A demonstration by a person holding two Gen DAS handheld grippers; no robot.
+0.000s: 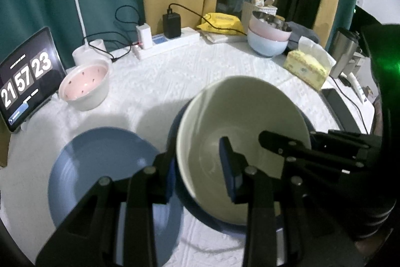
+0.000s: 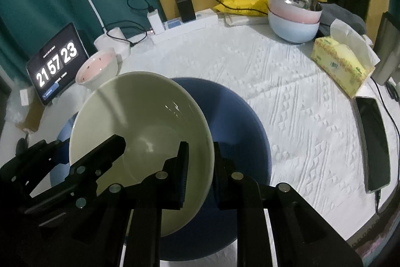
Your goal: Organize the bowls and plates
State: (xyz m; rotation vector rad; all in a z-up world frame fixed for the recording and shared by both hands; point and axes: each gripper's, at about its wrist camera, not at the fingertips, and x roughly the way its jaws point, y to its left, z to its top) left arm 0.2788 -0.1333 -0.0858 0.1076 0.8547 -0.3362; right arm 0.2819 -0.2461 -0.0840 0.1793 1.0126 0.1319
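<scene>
- The left gripper [image 1: 200, 167] pinches one side of the cream bowl's [image 1: 240, 121] rim in its jaws.
- The right gripper [image 2: 200, 167] pinches the other side.
- The bowl tilts over a dark blue plate [image 2: 237, 121] on the tabletop [image 2: 300, 96].
- A light blue plate [image 1: 105, 162] lies beside it.

Centre of the right wrist frame: bare tablecloth [image 2: 287, 96], passable. Blocking lower left: cream bowl [image 2: 140, 126] over dark blue plate [image 2: 237, 129]. Right edge obstructed by tissue box [image 2: 340, 66] and phone [image 2: 375, 142].
</scene>
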